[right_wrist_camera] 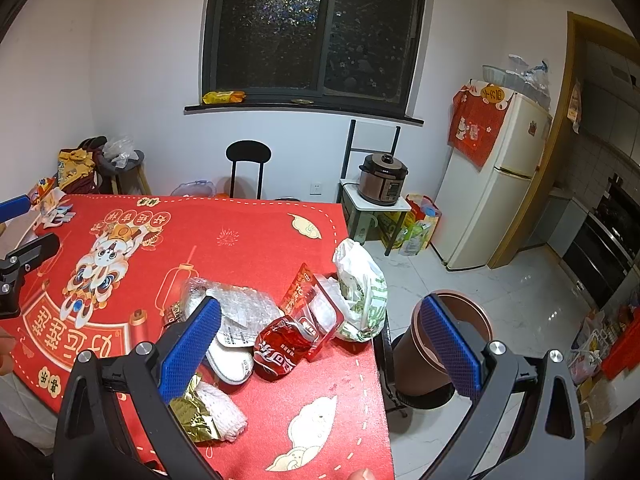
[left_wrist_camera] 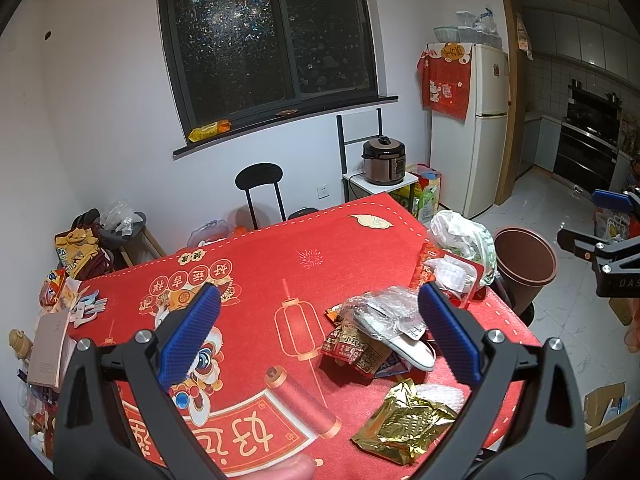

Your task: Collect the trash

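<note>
A heap of trash lies at the right end of the red printed tablecloth [left_wrist_camera: 256, 256]: a crumpled gold foil wrapper [left_wrist_camera: 404, 428], snack wrappers [left_wrist_camera: 352, 344], clear bubble wrap [right_wrist_camera: 244, 304], a white slipper [right_wrist_camera: 230, 360], a crushed red cola can [right_wrist_camera: 280, 350], a red plastic tray pack [right_wrist_camera: 316, 308] and a white-green plastic bag [right_wrist_camera: 362, 292]. A brown trash bin [right_wrist_camera: 444, 344] stands on the floor beside the table's right edge. My left gripper [left_wrist_camera: 320, 332] is open and empty above the heap. My right gripper [right_wrist_camera: 320, 344] is open and empty above the can.
A black chair [right_wrist_camera: 248, 160] stands behind the table. A rice cooker [right_wrist_camera: 382, 178] sits on a small stand, with a white fridge [right_wrist_camera: 496, 184] to its right. Clutter and a book [left_wrist_camera: 50, 344] lie at the table's left end. Boxes and bags line the floor at right.
</note>
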The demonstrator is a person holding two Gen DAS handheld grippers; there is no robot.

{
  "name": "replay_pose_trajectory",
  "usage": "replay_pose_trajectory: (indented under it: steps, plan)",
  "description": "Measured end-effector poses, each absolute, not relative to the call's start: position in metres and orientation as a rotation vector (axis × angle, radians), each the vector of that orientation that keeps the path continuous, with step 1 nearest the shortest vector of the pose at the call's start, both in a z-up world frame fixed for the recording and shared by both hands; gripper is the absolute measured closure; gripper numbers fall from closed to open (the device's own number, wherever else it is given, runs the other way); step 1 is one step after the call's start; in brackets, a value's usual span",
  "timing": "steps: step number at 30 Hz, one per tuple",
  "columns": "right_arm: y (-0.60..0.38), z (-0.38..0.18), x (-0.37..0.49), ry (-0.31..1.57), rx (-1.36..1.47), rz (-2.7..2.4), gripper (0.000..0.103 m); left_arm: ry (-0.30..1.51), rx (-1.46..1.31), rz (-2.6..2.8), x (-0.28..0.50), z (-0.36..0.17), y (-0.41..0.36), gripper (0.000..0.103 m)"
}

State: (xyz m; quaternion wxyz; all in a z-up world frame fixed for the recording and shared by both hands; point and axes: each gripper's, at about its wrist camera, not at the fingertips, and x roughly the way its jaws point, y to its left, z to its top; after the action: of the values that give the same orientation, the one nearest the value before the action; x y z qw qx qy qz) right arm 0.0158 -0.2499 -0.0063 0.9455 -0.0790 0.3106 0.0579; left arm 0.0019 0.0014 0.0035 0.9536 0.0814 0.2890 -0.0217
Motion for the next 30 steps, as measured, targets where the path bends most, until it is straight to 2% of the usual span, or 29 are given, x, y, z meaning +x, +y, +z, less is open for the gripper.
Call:
replay_pose_trajectory:
  steps: [30]
  plan:
    - [-0.2513,-0.0066,0.0163,0.635,-0.156,0.12,0.005,0.588,0.169,-0.043,0.0019,0.0031,0.0008,0.005]
